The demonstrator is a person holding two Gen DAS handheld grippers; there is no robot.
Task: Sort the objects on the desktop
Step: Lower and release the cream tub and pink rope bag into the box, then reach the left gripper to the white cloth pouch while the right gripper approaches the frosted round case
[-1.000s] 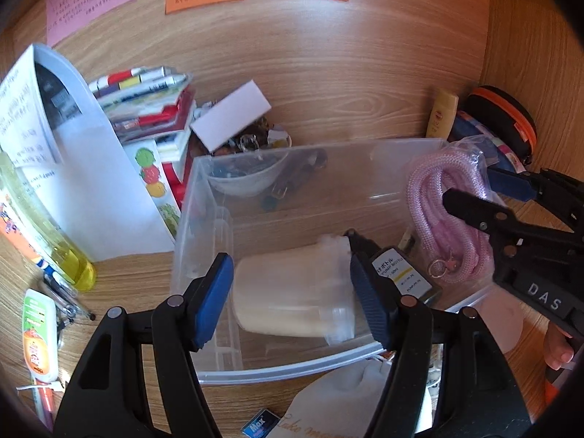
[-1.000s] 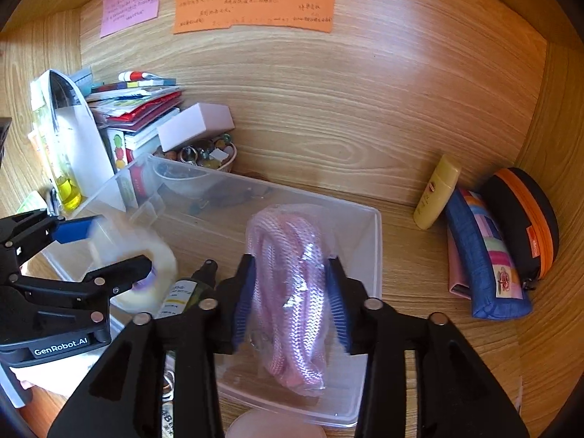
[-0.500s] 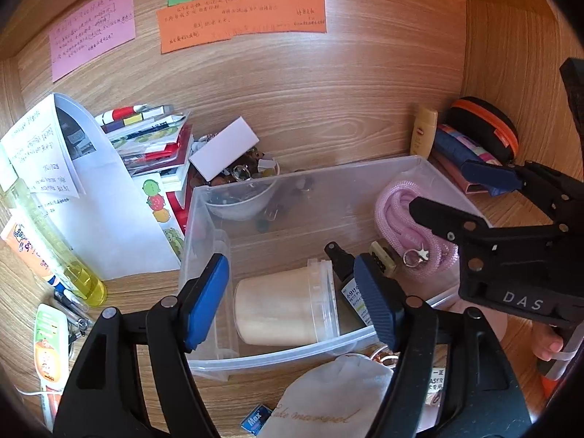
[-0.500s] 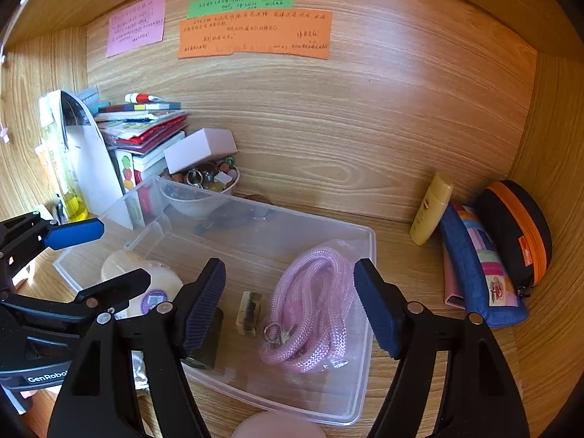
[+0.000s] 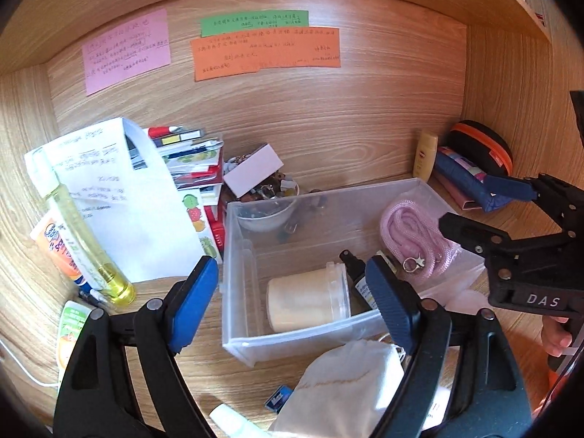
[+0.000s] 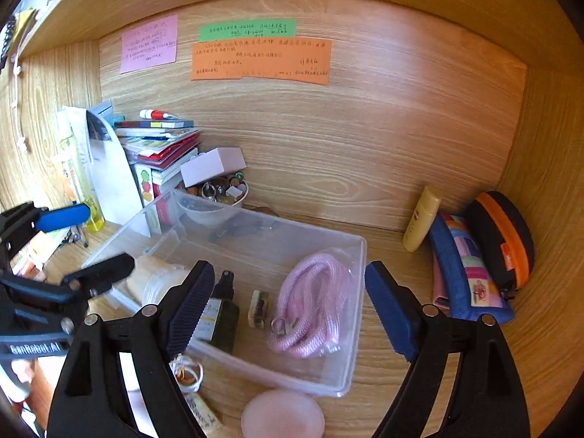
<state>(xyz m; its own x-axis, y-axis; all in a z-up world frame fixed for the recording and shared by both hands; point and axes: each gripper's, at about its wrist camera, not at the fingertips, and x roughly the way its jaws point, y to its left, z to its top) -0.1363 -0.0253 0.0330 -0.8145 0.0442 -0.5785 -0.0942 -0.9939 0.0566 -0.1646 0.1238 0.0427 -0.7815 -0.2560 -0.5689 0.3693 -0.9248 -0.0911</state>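
Bin (image 5: 237,241): clear; held pink rope (image 5: 408,233), jar (image 5: 306,304), bottle (image 6: 219,319).
Grippers: left gripper (image 5: 292,303) and right gripper (image 6: 288,306) gaped wide, empty.
Right view only: pink disc (image 6: 283,416).

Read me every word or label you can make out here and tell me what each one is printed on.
"DAS": on the right gripper body.
"GenRobot.AI": on the left gripper body, slightly blurred.
Handwriting on the pink note, green note and orange note: too small to read.
White paper sheet: print unreadable.
Dark spray bottle label: too blurred.
Cloth pouch script and orange tube: unreadable.
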